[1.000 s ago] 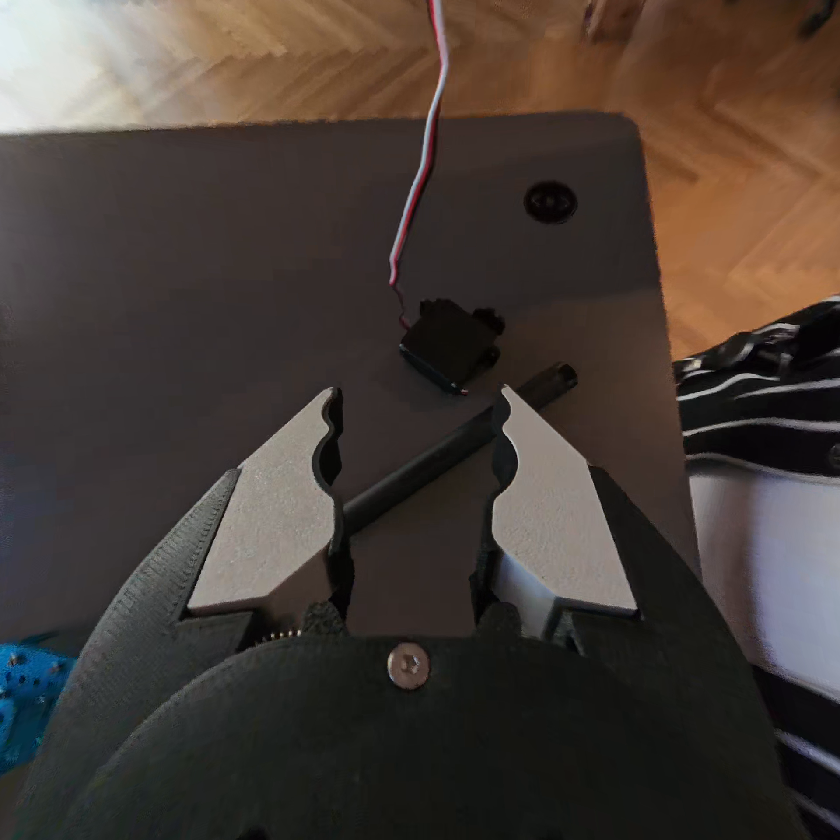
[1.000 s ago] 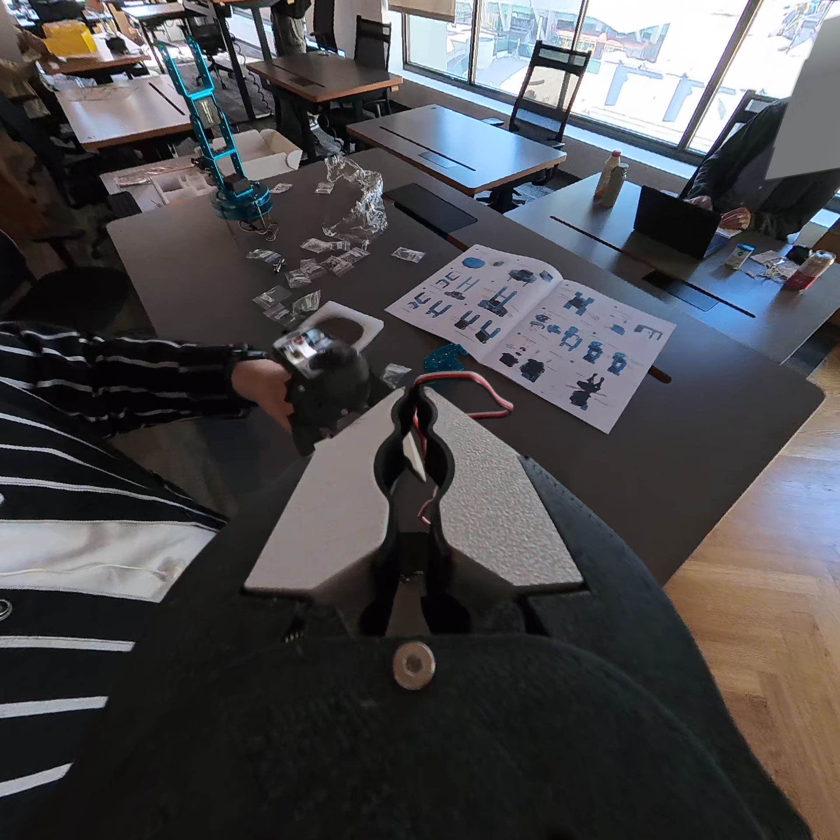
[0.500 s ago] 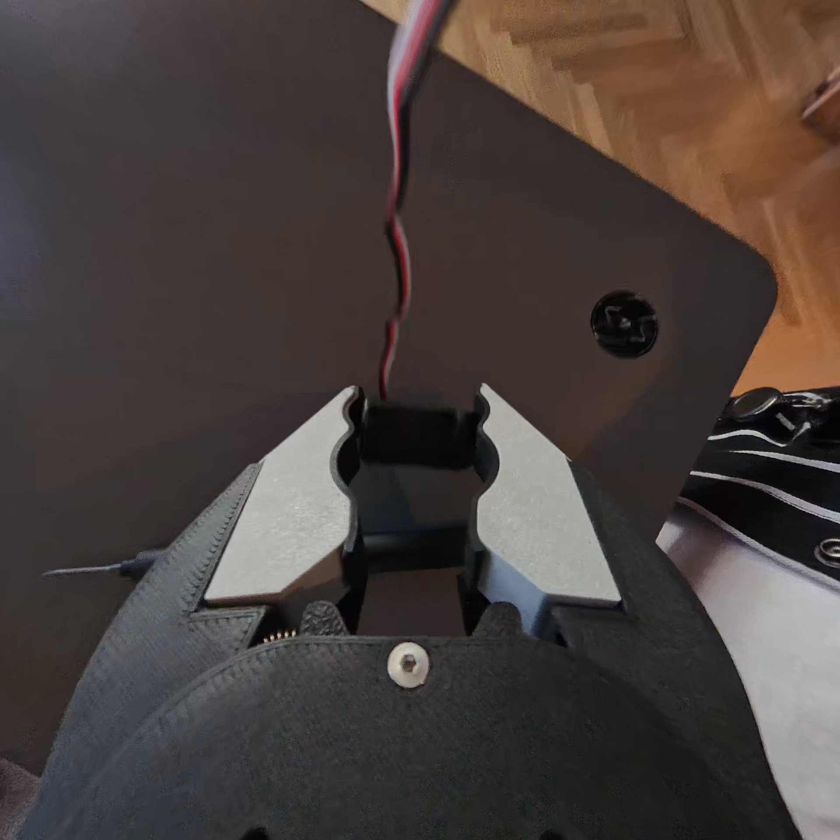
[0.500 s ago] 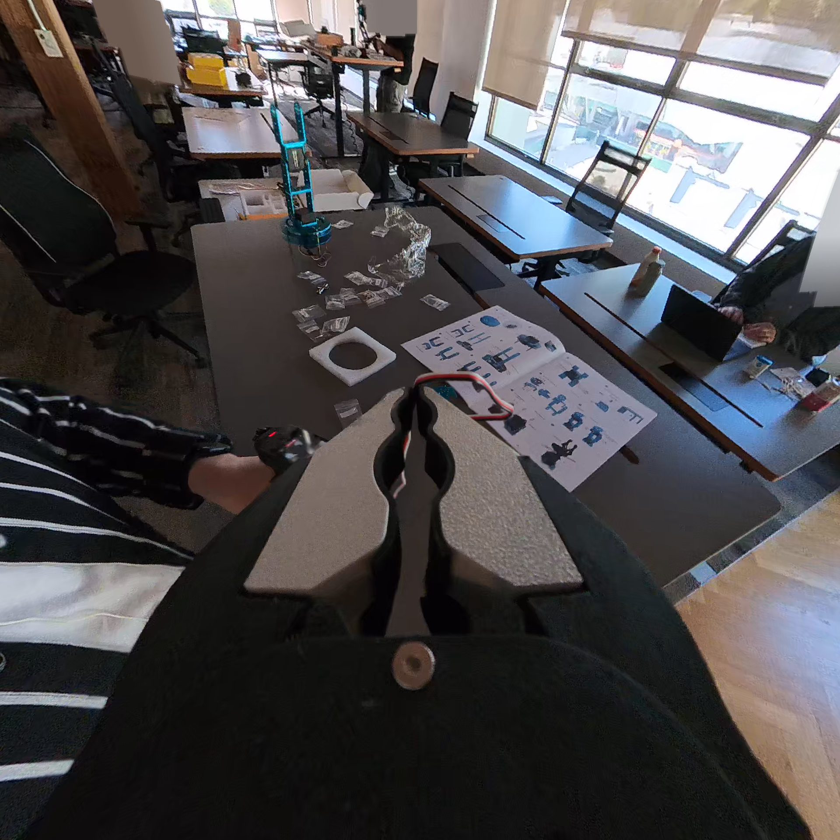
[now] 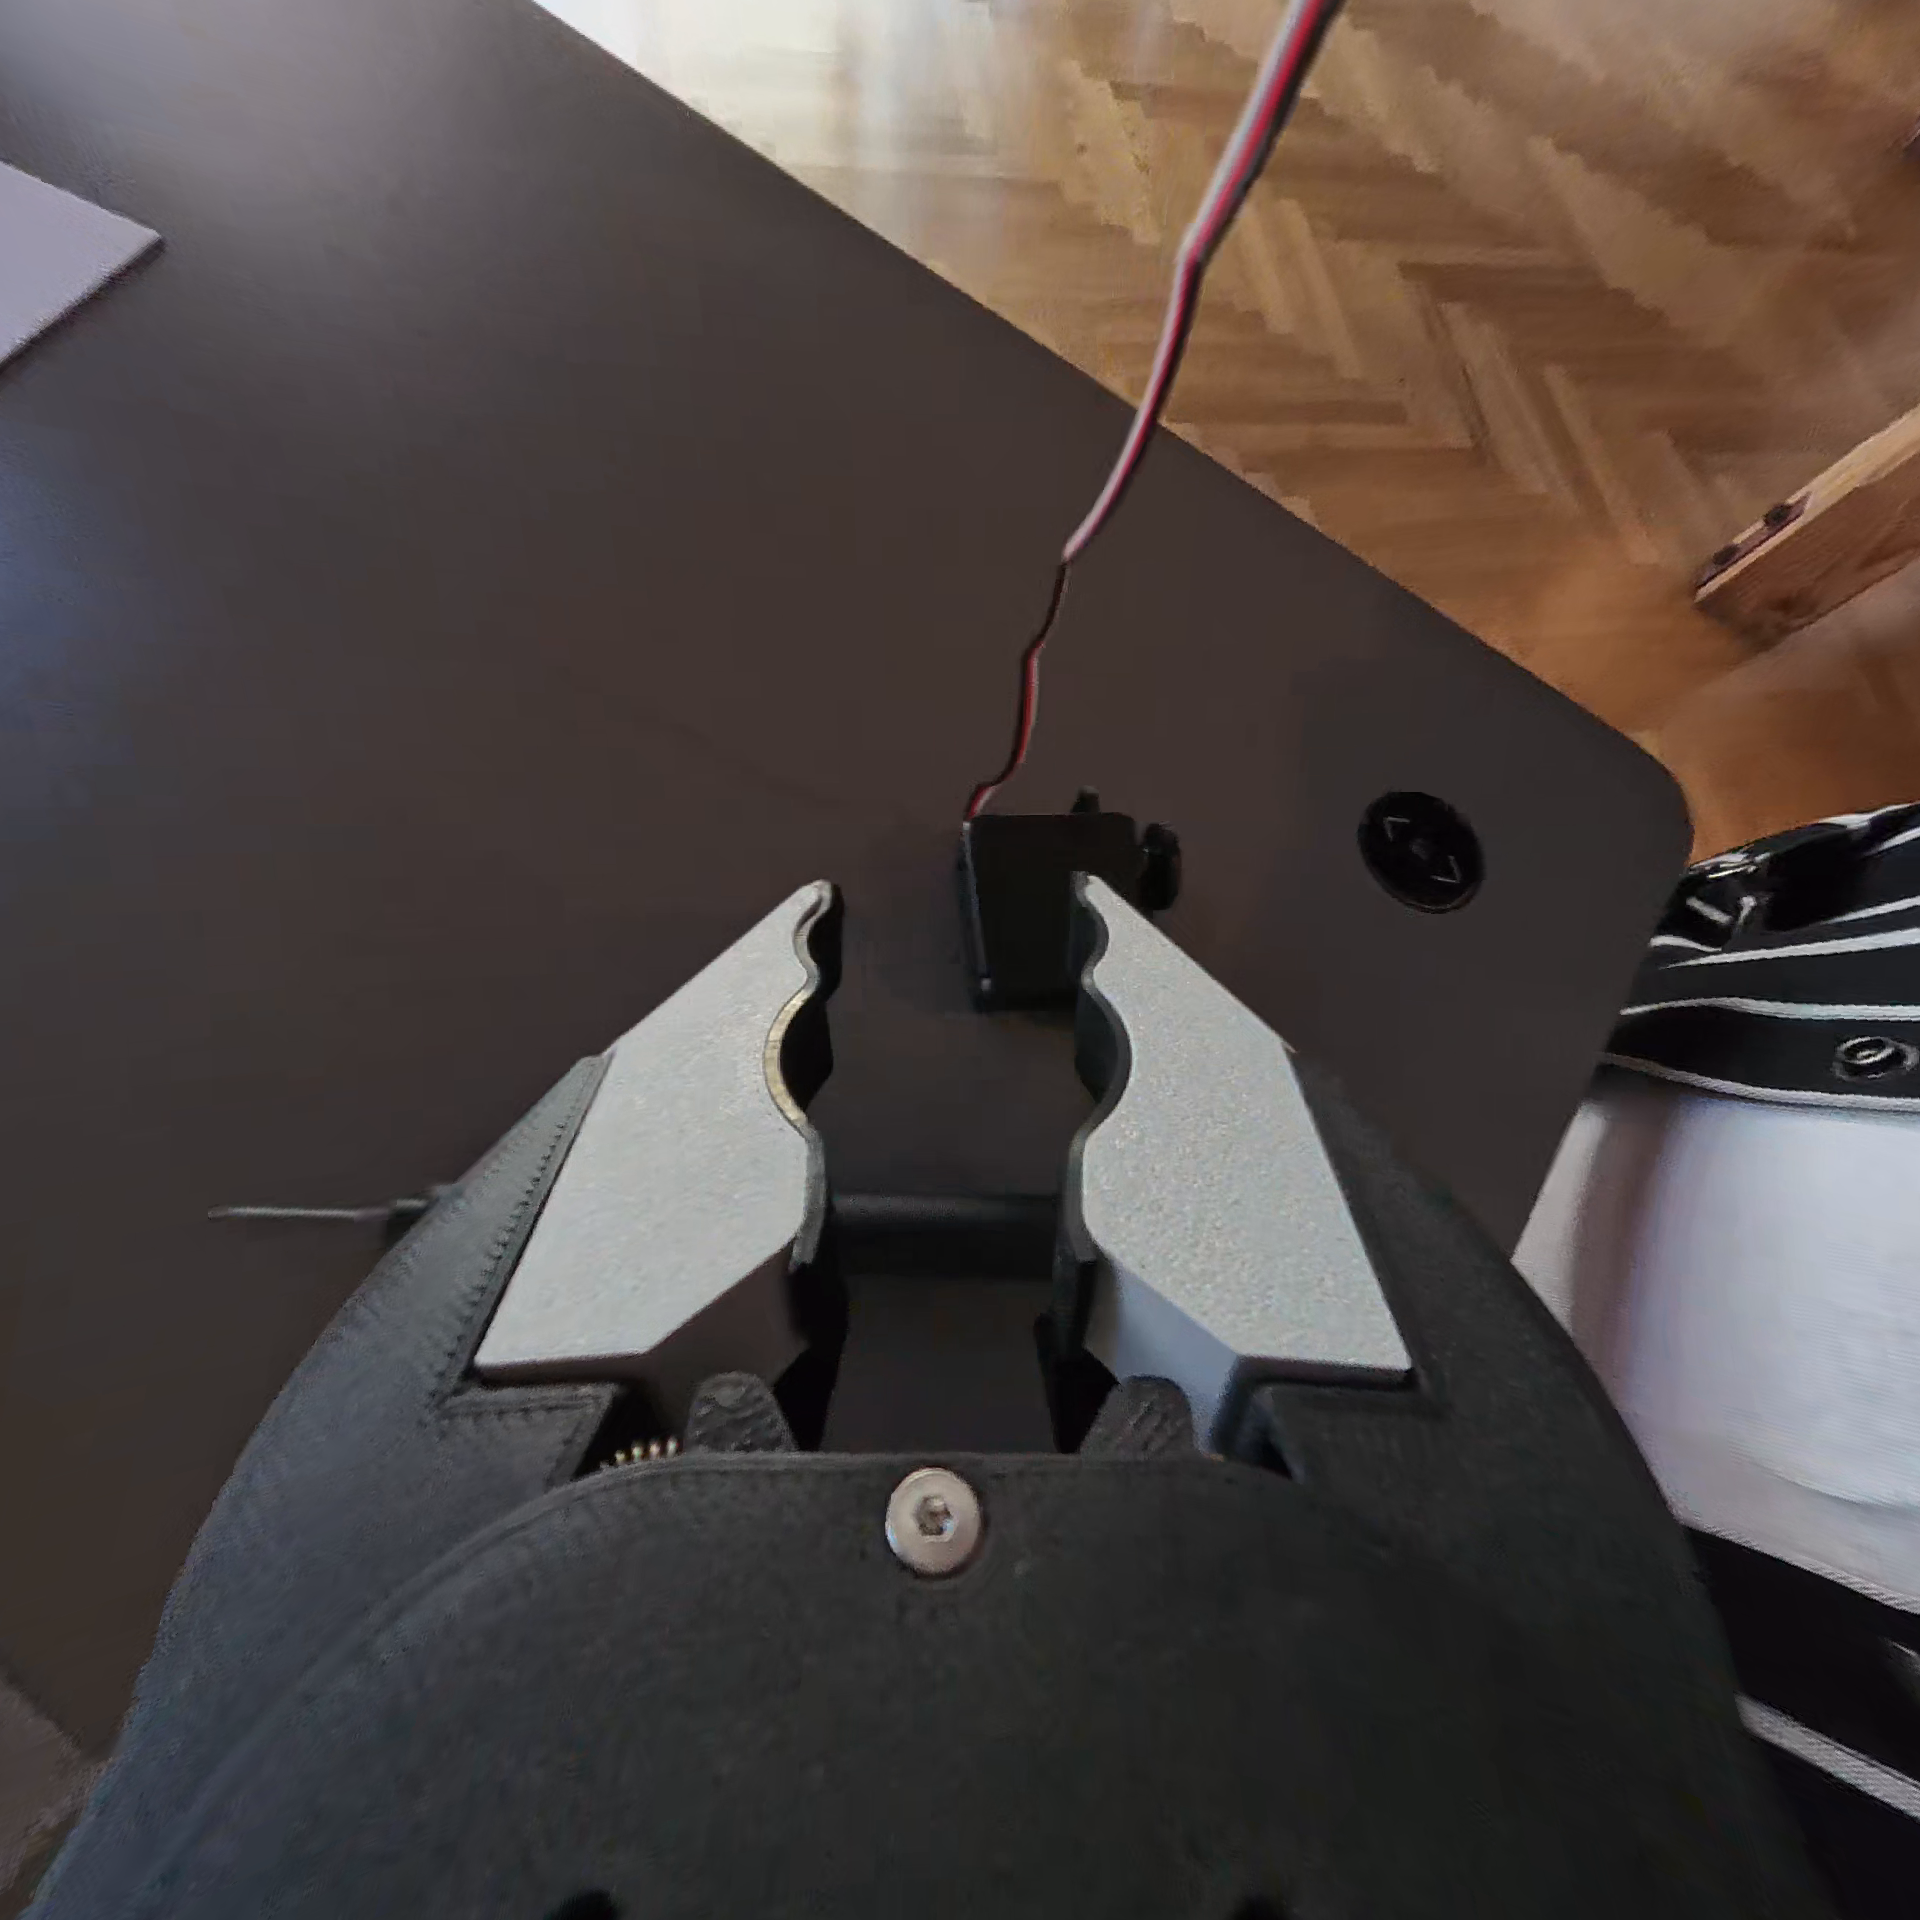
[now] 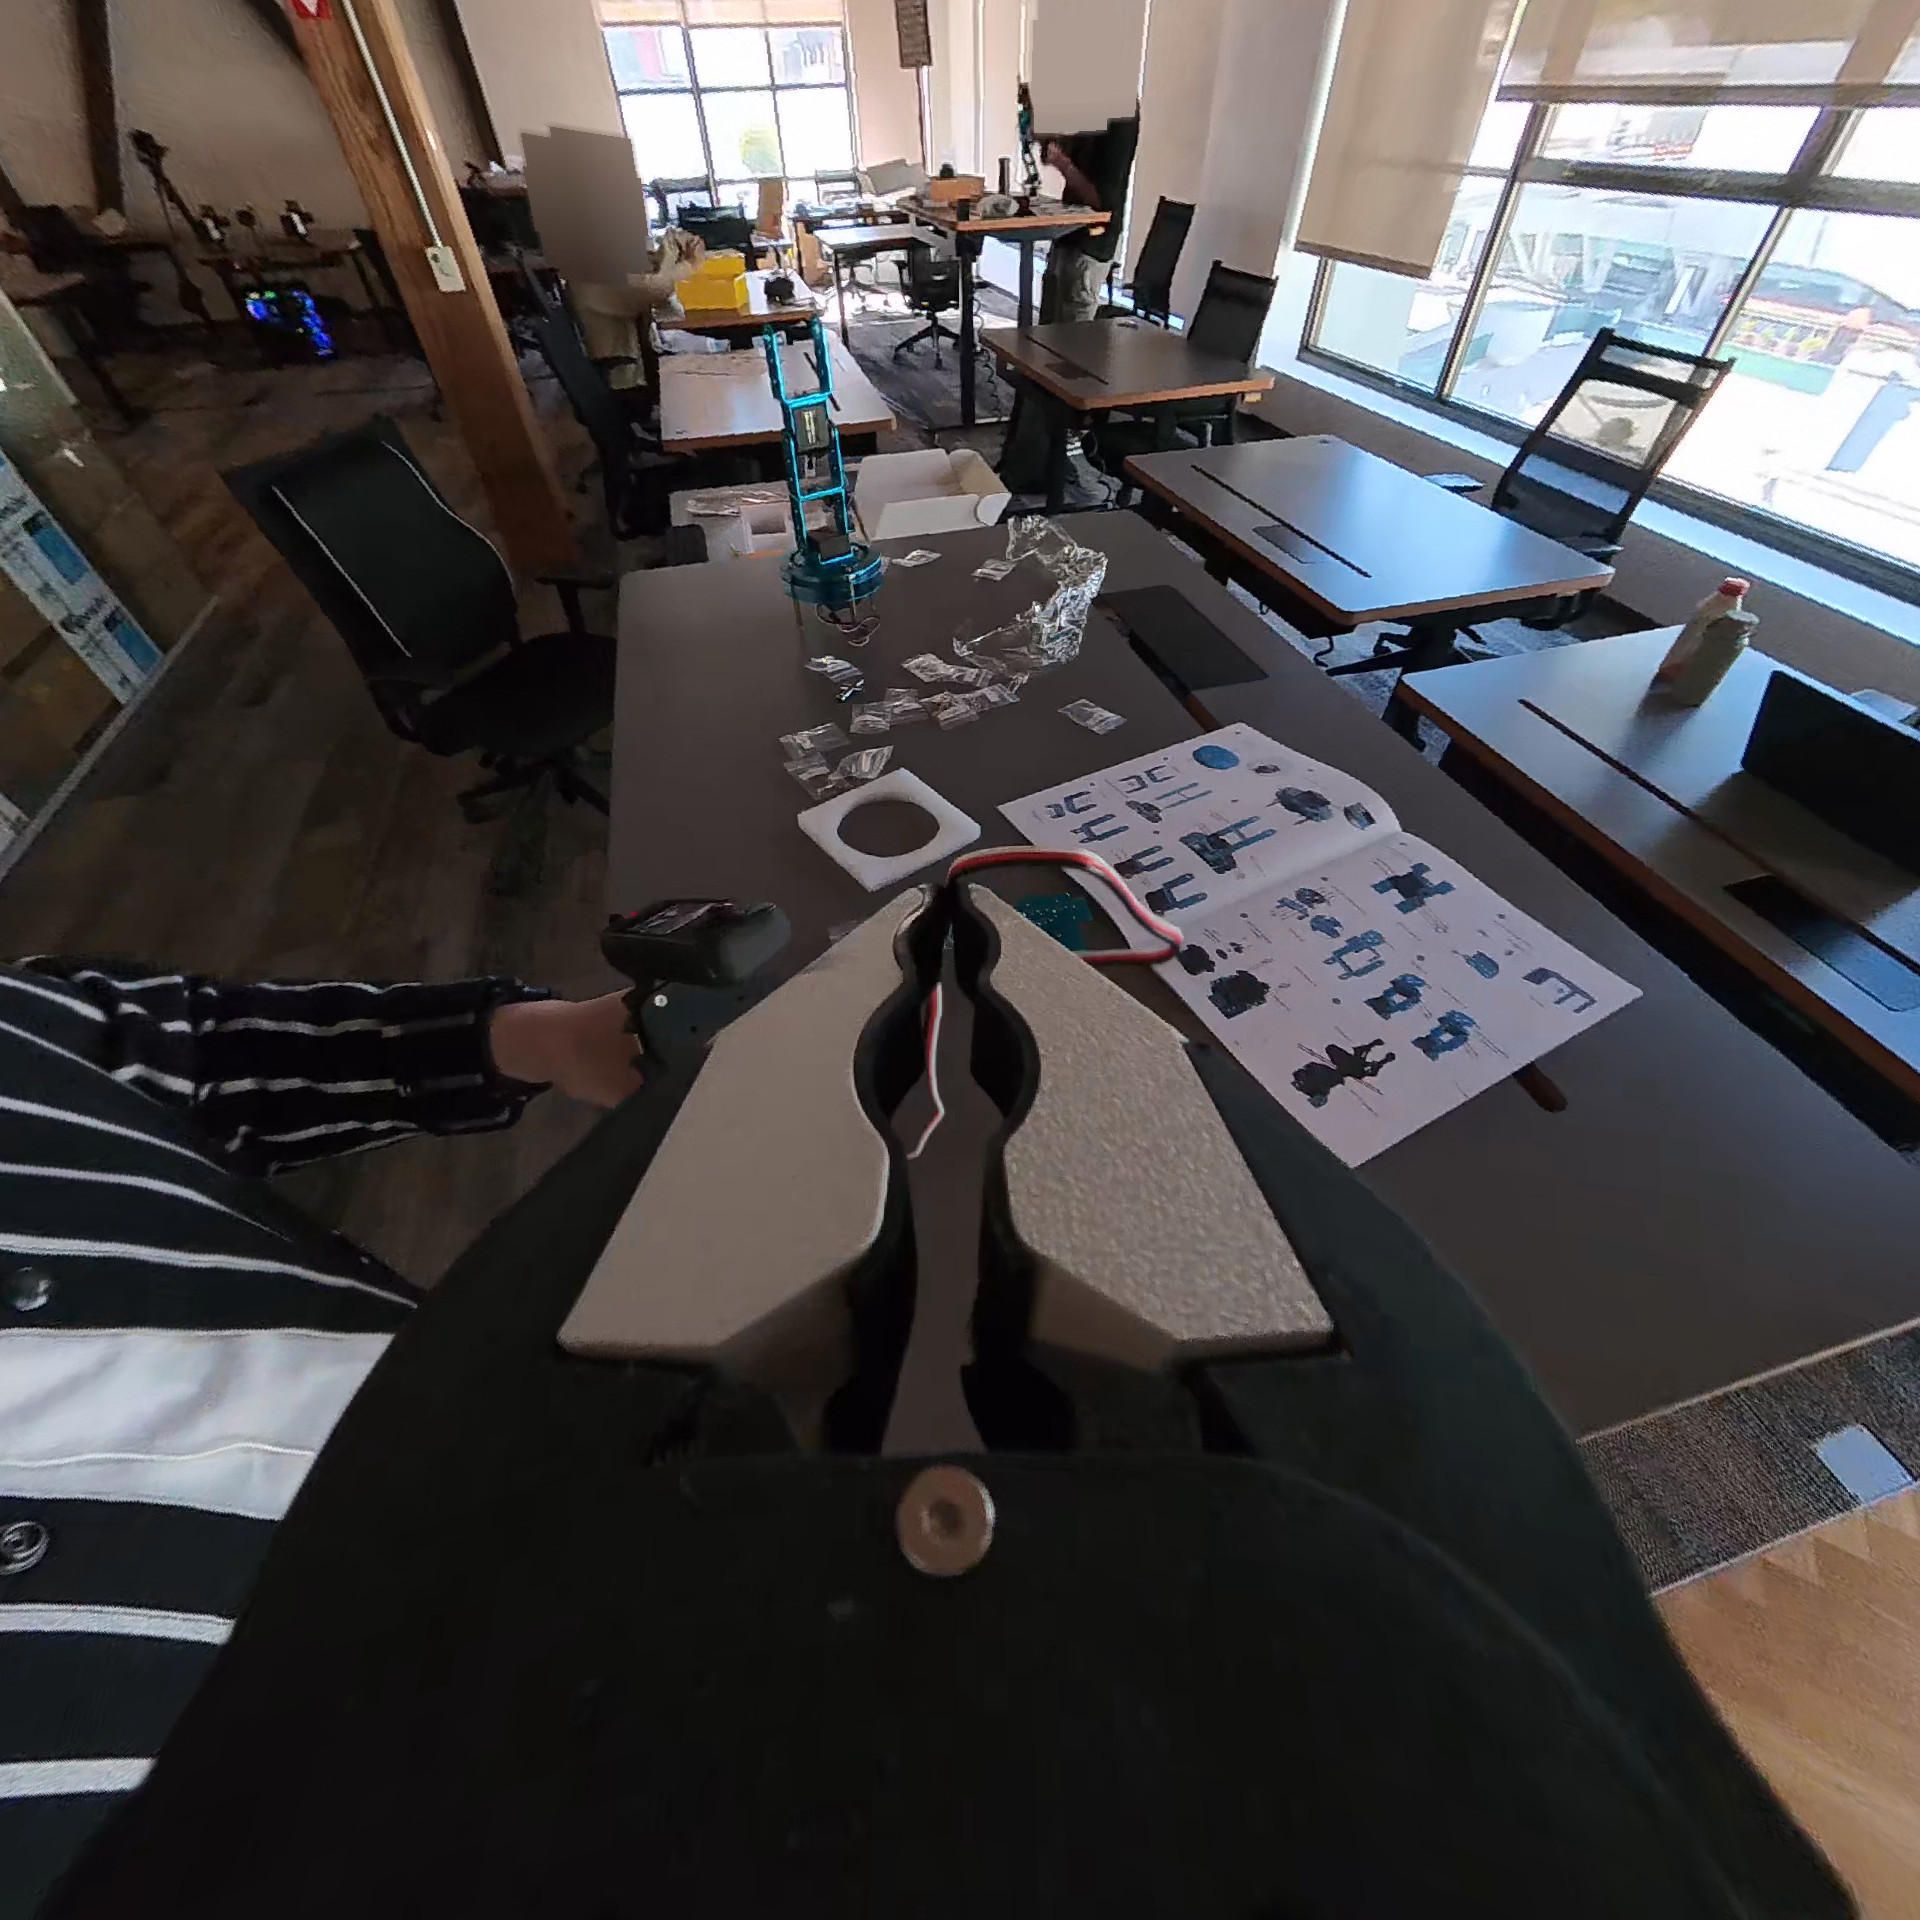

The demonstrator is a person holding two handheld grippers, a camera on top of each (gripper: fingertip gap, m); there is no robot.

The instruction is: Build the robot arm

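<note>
Servo [image 5: 1023, 909] just beyond hand-held gripper [image 5: 951, 904]

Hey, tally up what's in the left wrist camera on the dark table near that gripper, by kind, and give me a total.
Black servo motor block on the dark table: 1
Red, white and black wire: 1
Black rod crossing under the open left gripper: 1
Round black grommet set in the table: 1
Total: 4
</note>
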